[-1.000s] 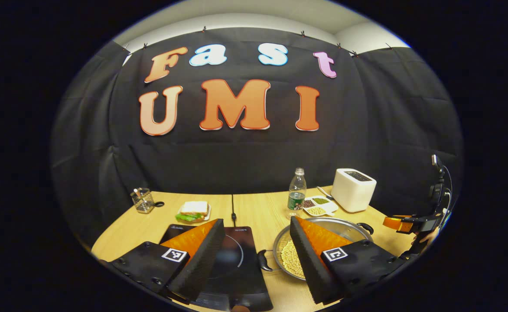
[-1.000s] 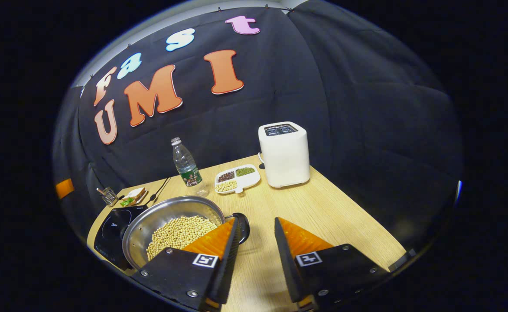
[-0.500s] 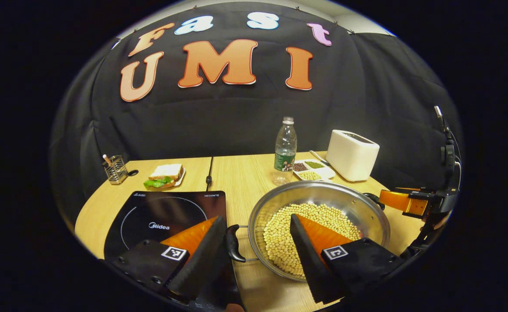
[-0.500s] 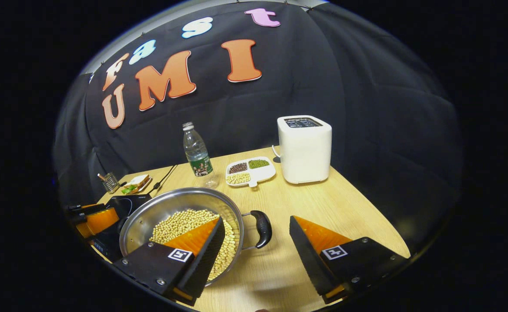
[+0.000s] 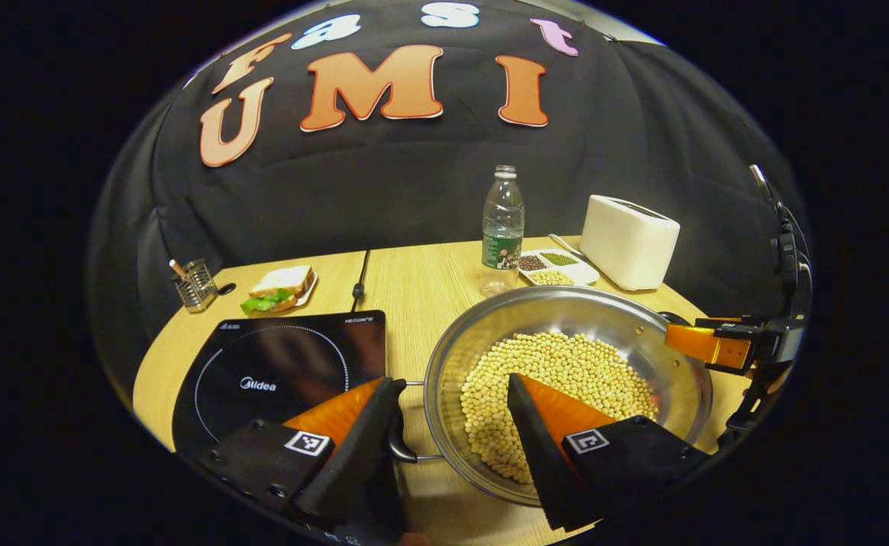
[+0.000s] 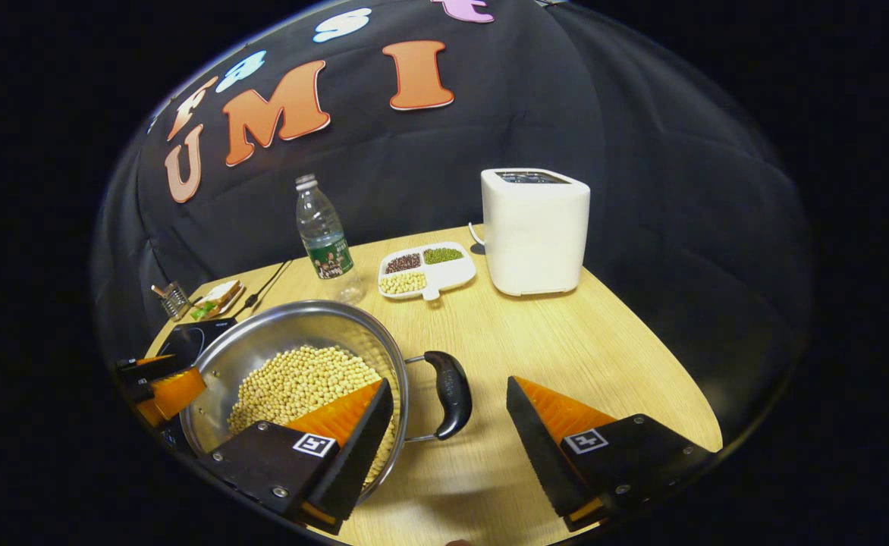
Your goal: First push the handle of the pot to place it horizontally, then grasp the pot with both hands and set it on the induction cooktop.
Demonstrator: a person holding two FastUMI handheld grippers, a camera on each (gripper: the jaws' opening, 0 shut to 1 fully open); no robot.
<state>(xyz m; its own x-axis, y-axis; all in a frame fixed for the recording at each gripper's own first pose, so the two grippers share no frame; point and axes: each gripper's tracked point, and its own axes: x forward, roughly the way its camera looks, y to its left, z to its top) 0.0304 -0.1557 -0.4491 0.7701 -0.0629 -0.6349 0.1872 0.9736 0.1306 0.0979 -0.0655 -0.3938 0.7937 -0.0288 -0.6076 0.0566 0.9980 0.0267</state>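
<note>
The pot [image 5: 566, 402] is sitting on the pale wood-grain table [image 6: 566, 334], just to the right of the induction cooktop [image 5: 285, 371] as the left gripper view shows it. The pot is a wide, shallow, round vessel of shiny steel, holding a layer of small round yellow beans [image 6: 300, 383]. Two curved black loop handles on wire brackets are projecting from opposite sides of its rim, so its handle axis is running roughly side to side. The cooktop is a flat, glossy black slab with a printed ring.

The left gripper [image 5: 452, 394] is standing open, its fingers straddling the left handle [image 5: 399, 436] without pressing it. The right gripper [image 6: 448, 394] is likewise standing open, its fingers spread either side of the right handle [image 6: 448, 394], apart from it.
</note>
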